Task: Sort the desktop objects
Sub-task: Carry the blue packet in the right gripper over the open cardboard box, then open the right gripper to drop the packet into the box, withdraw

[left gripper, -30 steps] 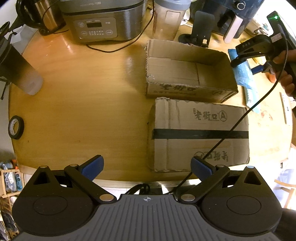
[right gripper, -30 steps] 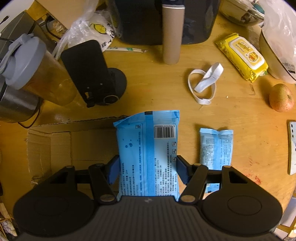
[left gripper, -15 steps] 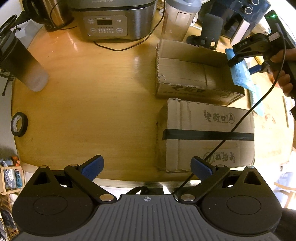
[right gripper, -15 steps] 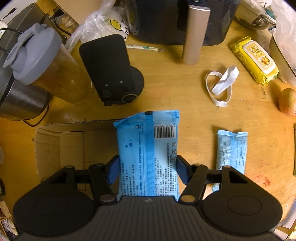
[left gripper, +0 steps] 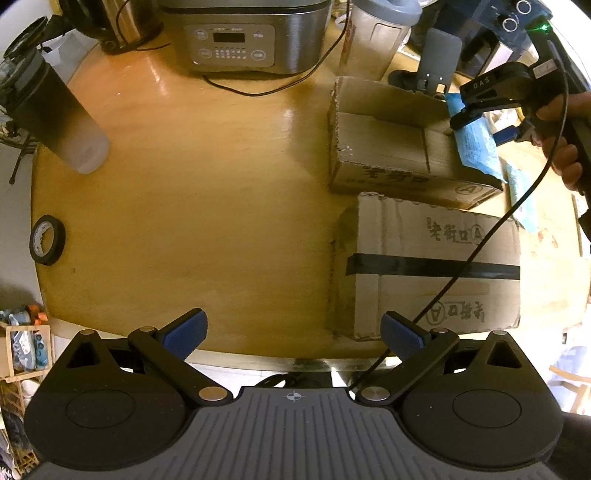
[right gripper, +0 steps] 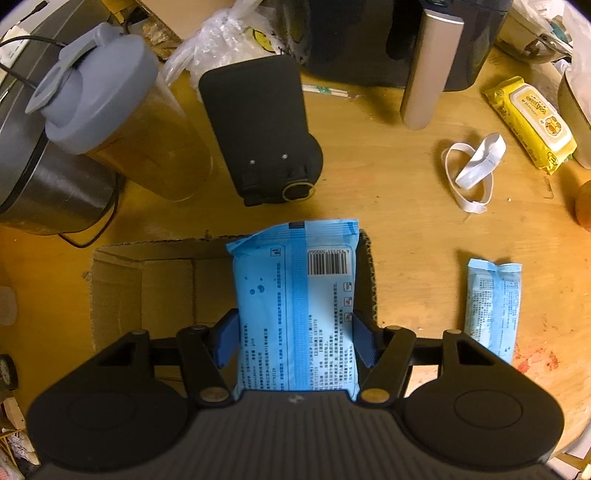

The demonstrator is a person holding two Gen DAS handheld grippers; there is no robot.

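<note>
My right gripper (right gripper: 293,341) is shut on a blue wipes pack (right gripper: 295,306) and holds it over the right end of the open cardboard box (right gripper: 147,284). In the left wrist view the same pack (left gripper: 476,147) hangs at the right end of that box (left gripper: 388,144), held by the right gripper (left gripper: 480,122). My left gripper (left gripper: 291,328) is open and empty above the table's near edge, left of a taped shut box (left gripper: 436,269). A smaller blue pack (right gripper: 493,306) lies on the table to the right of the open box.
A black tape roll (left gripper: 47,240) and a dark bottle (left gripper: 51,118) stand at the left. A rice cooker (left gripper: 236,33), grey-lidded jug (right gripper: 110,122), black phone stand (right gripper: 262,133), white band (right gripper: 472,170) and yellow wipes pack (right gripper: 528,122) sit behind the box.
The right gripper has carried the blue pack leftwards, from beside the open box to over its right end. The left gripper has drifted left and slightly forward.
</note>
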